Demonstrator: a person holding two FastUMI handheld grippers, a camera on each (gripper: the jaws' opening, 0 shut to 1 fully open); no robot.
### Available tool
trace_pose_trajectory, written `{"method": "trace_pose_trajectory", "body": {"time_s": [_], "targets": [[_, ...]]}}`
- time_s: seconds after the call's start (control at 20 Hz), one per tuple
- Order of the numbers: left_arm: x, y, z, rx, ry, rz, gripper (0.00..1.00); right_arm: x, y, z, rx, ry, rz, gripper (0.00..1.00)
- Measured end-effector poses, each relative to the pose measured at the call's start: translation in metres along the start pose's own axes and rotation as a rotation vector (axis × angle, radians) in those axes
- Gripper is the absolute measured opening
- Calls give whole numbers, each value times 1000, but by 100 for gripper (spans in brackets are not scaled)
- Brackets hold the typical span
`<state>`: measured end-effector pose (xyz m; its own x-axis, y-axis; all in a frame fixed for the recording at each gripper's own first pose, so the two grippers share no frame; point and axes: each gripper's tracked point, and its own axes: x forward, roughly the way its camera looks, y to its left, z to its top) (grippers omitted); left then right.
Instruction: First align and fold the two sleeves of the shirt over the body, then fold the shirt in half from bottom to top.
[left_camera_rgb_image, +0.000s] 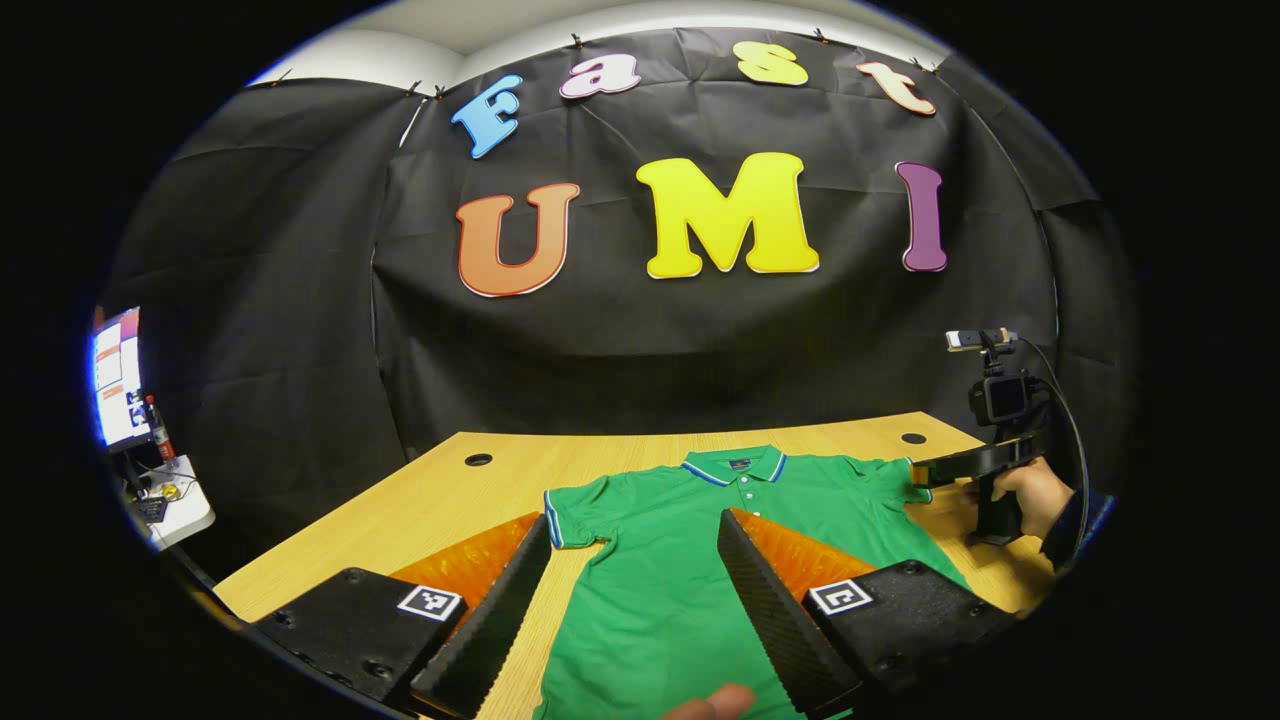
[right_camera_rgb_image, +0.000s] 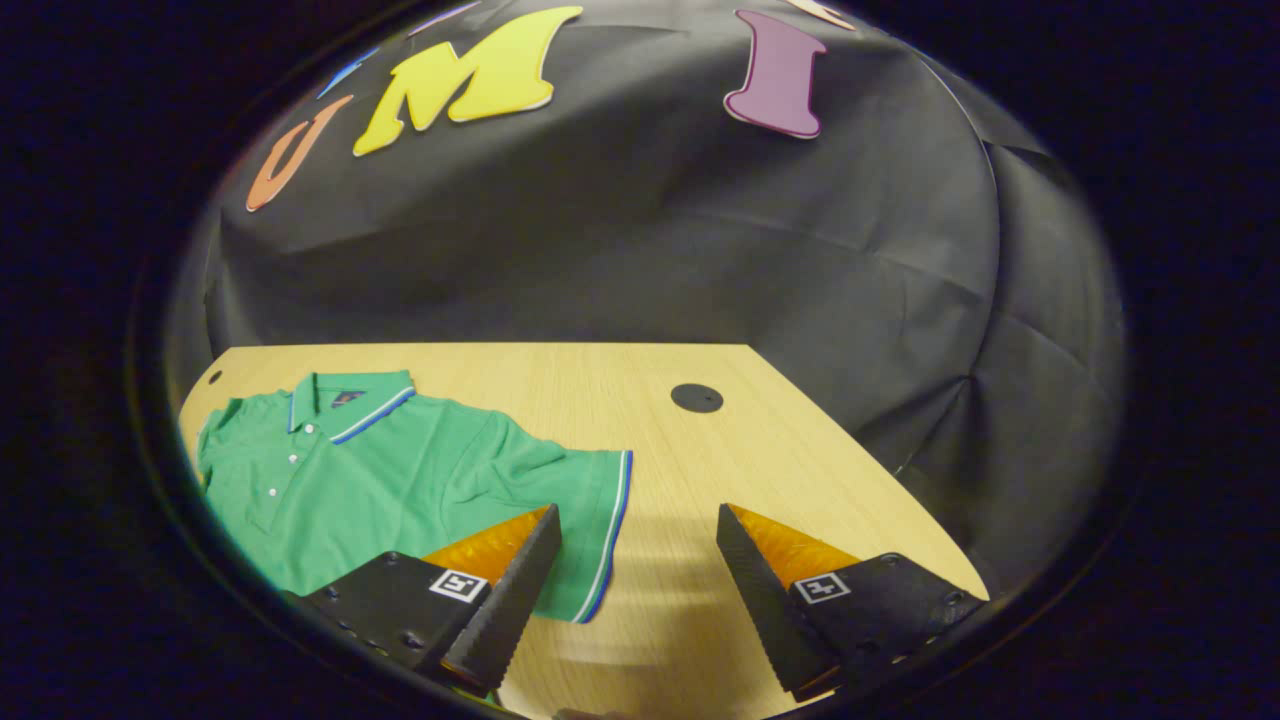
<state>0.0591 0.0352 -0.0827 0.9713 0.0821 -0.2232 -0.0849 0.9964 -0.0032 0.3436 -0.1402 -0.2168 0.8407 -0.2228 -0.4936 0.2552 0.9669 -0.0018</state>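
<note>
Green polo shirt (left_camera_rgb_image: 690, 560) lies flat and face up on the wooden table (left_camera_rgb_image: 450, 505), collar toward the black cloth wall (right_camera_rgb_image: 620, 250). Both short sleeves are spread out to the sides, unfolded. Two round cable holes (left_camera_rgb_image: 478, 460) sit in the tabletop behind the shirt. One monitor (left_camera_rgb_image: 118, 375) stands at the booth's left edge, too distorted to make out. Left gripper (left_camera_rgb_image: 635, 545): jaws wide apart, empty, above the shirt's body. Right gripper (right_camera_rgb_image: 635, 540): jaws apart, empty, with one finger (right_camera_rgb_image: 510, 590) over the sleeve hem (right_camera_rgb_image: 612, 530), apparently not touching. Shirt's lower hem is cut off from sight.
</note>
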Motion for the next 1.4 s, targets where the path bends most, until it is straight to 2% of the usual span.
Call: {"method": "trace_pose_trajectory", "body": {"time_s": [0.15,0.3,0.35,0.45,0.6,0.7,0.75,0.8,0.95,1.25,1.4], "targets": [[5,1,-5,1,14,4,100,13,10,-1,22,37,23,95],[10,3,-12,-7,37,5,100,18,18,-2,37,70,51,87],[10,2,-13,-10,42,6,100,19,25,-4,47,90,71,77],[13,3,-15,-13,49,8,100,19,35,-4,87,116,123,51],[12,4,-14,-12,48,8,100,21,36,-1,92,118,145,14],[12,5,-12,-11,40,10,100,21,35,0,70,119,150,6],[12,4,-12,-12,37,8,100,22,31,1,59,117,128,8],[13,5,-13,-12,38,7,100,22,29,3,50,119,115,0],[13,7,-14,-11,44,18,100,11,32,19,-1,71,99,0],[13,9,-10,-10,35,28,100,-25,71,54,-108,-42,125,0],[12,10,-8,-6,25,33,100,-42,110,58,-131,-58,186,0]]}}
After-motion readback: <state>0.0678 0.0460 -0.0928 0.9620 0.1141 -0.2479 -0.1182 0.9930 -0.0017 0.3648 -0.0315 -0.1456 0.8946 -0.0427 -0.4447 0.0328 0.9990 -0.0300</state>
